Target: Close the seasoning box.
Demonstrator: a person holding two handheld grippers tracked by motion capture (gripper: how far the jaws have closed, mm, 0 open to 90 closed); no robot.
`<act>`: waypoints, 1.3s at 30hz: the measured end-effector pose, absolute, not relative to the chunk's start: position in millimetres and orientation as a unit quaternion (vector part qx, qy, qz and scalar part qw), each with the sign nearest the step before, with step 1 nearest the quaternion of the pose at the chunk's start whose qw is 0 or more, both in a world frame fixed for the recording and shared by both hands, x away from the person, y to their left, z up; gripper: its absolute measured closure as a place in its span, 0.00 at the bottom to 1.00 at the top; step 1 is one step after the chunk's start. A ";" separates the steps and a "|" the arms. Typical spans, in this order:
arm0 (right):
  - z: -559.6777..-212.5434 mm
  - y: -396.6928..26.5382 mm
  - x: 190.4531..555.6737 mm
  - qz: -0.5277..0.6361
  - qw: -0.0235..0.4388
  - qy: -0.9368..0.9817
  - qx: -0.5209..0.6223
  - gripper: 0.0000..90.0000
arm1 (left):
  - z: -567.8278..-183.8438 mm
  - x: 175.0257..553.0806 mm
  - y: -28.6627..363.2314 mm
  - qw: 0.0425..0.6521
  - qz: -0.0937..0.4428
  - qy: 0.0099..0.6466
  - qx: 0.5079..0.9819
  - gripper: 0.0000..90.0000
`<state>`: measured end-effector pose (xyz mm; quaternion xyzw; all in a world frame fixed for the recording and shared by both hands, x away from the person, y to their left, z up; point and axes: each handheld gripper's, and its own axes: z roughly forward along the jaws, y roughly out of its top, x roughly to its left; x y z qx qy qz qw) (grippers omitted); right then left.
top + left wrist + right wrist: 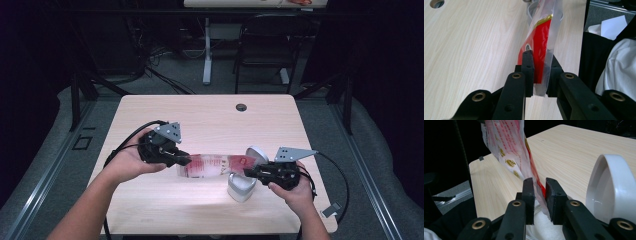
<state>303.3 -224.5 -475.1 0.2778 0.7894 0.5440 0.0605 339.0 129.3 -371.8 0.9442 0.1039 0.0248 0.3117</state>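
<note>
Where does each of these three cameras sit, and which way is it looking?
High view: above the table, looking forward and down; both forearms, left hand-held gripper, right hand-held gripper.
Left gripper view: rides the left hand-held gripper, looks along black jaws at the red-printed bag.
Right gripper view: rides the right hand-held gripper, bag between its jaws, white lidded container beside.
Shared: bag, tabletop.

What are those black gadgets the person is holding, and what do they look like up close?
Each is a hand-held gripper: the left gripper and the right gripper are black, with two flat black jaws on arms studded with brass-coloured rivets. A grey three-cornered plate sits on top of each, and a black cable trails from each. The person's forearms are bare, no sleeves.
</note>
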 end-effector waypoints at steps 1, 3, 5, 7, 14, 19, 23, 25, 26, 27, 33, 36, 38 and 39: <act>-475.4 -224.8 303.5 0.544 0.059 0.789 0.278 0.87 | -372.3 339.1 130.0 0.312 0.025 0.104 0.944 0.90; -476.1 -225.0 303.7 0.546 0.057 0.788 0.278 0.87 | -374.3 339.1 131.7 0.316 0.024 0.106 0.943 0.90; -476.5 -224.9 303.8 0.549 0.053 0.787 0.277 0.91 | -378.8 338.7 135.3 0.317 0.025 0.112 0.942 0.90; -475.3 -223.4 303.5 0.551 0.051 0.787 0.273 0.95 | -380.8 338.6 137.1 0.318 0.025 0.113 0.941 0.90; -468.1 -217.7 300.3 0.537 0.074 0.797 0.265 0.99 | -392.7 335.1 143.6 0.329 0.024 0.121 0.936 0.90; -462.4 -212.0 299.0 0.525 0.086 0.806 0.258 1.00 | -405.0 334.9 152.1 0.341 0.017 0.132 0.930 0.89; -455.9 -207.1 298.6 0.517 0.093 0.813 0.250 1.00 | -415.0 334.5 158.4 0.352 0.014 0.141 0.925 0.88; -452.3 -205.7 299.0 0.513 0.093 0.817 0.245 1.00 | -419.8 333.7 160.7 0.361 0.013 0.145 0.921 0.87; -450.7 -204.8 299.3 0.509 0.094 0.820 0.244 1.00 | -422.1 333.2 161.7 0.362 0.013 0.145 0.921 0.87; -448.9 -204.0 299.5 0.506 0.094 0.823 0.241 1.00 | -425.1 332.9 162.9 0.364 0.013 0.146 0.920 0.87; -436.7 -195.0 301.0 0.475 0.101 0.845 0.226 1.00 | -438.4 331.6 168.2 0.377 0.014 0.158 0.913 0.84; -430.9 -190.7 302.2 0.458 0.107 0.855 0.219 1.00 | -443.2 332.0 170.3 0.382 0.009 0.161 0.910 0.81; -429.3 -188.5 302.6 0.452 0.107 0.859 0.216 1.00 | -445.3 332.3 171.4 0.380 0.012 0.165 0.910 0.80; -428.7 -187.0 302.9 0.449 0.108 0.860 0.216 1.00 | -445.6 332.5 171.8 0.379 0.014 0.166 0.910 0.79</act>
